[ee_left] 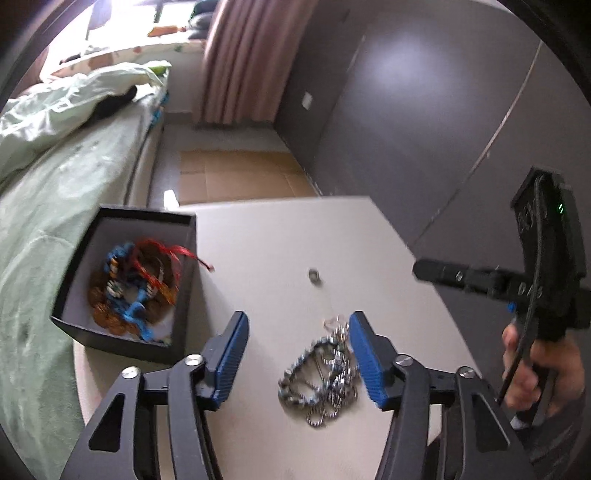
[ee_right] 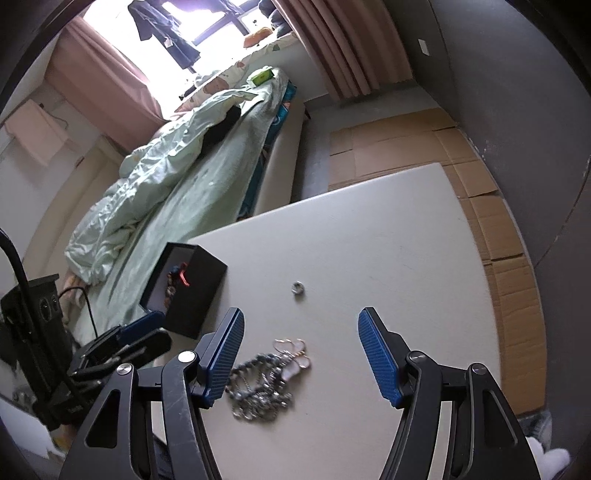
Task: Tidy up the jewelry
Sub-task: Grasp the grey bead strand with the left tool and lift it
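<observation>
Beside the black box (ee_left: 125,280), both open claws (ee_left: 297,356) (ee_right: 301,356) flank tangled chains (ee_left: 325,373), ring (ee_right: 296,287) beyond.

Daylight pours from the window (ee_right: 207,33), blown out white. My left view is smeared by motion; the chains (ee_left: 325,376) blur. Fisheye edges curve and darken.

Tangled silver chains (ee_left: 325,376) on table, beaded bracelets (ee_left: 133,284) boxed

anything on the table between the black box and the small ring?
Nothing on the surface: bare table between the black box and the small ring, clearest in the right wrist view. Only the box's red cord overhangs its rim.
</observation>
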Action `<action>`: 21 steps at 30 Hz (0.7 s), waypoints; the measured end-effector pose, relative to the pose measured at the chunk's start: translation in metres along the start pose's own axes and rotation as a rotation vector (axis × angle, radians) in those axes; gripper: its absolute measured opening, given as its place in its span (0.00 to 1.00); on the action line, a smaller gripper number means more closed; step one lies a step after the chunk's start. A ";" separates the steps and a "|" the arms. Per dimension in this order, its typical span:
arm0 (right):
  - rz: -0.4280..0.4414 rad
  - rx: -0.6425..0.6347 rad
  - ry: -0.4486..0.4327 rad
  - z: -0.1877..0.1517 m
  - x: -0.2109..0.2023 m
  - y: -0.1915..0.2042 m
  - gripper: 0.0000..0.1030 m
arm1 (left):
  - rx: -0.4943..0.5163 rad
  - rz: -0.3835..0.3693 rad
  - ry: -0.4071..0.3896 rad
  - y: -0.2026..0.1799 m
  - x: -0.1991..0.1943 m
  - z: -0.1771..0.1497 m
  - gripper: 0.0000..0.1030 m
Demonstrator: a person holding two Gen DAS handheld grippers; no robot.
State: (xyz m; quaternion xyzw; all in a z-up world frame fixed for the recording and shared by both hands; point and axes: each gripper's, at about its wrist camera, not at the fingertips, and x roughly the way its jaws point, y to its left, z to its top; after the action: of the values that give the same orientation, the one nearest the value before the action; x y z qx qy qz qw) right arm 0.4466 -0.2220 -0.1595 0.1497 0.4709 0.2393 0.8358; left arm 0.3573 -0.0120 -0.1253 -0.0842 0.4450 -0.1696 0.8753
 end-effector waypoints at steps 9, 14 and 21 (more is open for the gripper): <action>-0.029 -0.007 0.017 -0.005 -0.002 -0.012 0.64 | 0.072 0.025 0.158 0.005 0.040 -0.024 0.38; -0.043 -0.021 0.035 -0.007 0.000 -0.016 0.64 | 0.077 0.020 0.189 0.008 0.046 -0.031 0.37; -0.056 -0.066 0.075 -0.014 0.010 -0.011 0.64 | 0.093 0.042 0.184 0.003 0.054 -0.030 0.32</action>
State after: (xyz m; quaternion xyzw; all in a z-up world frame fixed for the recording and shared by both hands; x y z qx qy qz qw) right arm 0.4417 -0.2250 -0.1790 0.0997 0.4976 0.2364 0.8286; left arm 0.3633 -0.0297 -0.1845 -0.0185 0.5167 -0.1788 0.8371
